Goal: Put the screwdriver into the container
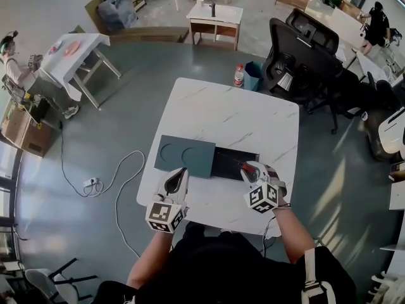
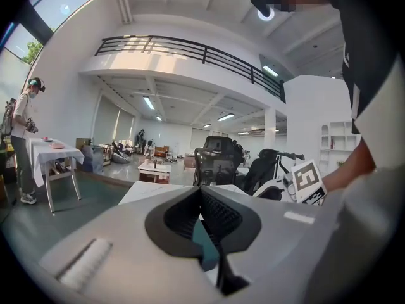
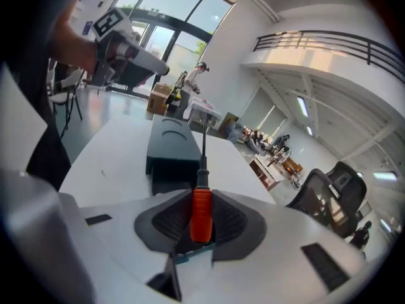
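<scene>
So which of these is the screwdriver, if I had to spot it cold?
Find the white marble table, then the black container on the person's side of it, beside a teal lid. At that container the right gripper holds the screwdriver. It has a thin dark shaft and a bright orange-red handle, the only vivid colour on the table.

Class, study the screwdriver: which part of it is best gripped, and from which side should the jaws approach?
Grip the screwdriver by its thick orange handle, coming from the butt end along its length, as the right gripper does. The handle gives the pads two broad sides; the thin shaft is left free, pointing ahead towards the container.
</scene>
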Motion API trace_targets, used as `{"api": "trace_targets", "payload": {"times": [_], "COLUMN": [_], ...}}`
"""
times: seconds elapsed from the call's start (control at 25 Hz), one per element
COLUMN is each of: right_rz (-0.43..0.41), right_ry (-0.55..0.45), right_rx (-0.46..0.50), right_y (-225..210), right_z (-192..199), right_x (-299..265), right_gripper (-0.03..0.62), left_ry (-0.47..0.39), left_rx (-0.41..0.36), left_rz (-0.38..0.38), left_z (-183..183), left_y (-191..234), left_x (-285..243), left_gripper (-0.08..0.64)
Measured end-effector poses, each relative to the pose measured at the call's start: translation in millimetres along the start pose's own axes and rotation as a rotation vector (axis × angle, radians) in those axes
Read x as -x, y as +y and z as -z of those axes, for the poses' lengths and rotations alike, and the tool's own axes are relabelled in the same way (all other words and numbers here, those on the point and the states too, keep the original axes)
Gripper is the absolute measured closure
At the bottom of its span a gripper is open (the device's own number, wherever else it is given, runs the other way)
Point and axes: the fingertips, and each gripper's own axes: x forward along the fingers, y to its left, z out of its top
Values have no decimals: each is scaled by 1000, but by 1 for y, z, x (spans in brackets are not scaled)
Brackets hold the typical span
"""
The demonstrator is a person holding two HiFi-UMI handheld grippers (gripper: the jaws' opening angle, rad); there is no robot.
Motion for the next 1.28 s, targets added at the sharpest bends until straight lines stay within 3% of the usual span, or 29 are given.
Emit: {"api": "trace_targets", "payload": {"times": [0.24,0.64,1.04,1.28], "right_rz": [-105,-268,-349,-349], "right_ry": [160,326,403,396], "right_rx": [103,238,275,287], "right_y": [17,39,46,49], "right_z": [37,67,78,74], "right_x": [-33,-72,-86,-87], "right_gripper": [495,495,492,465], "left_ry": [6,13,11,11], "left_rx": [10,-20,-6,0], "left_rz": [2,9,-9,-13], "left_z": [4,6,8,8], "left_y": [9,12,21,24], "left_x": [-1,-2,0,0], "left_gripper": [551,551,551,551]}}
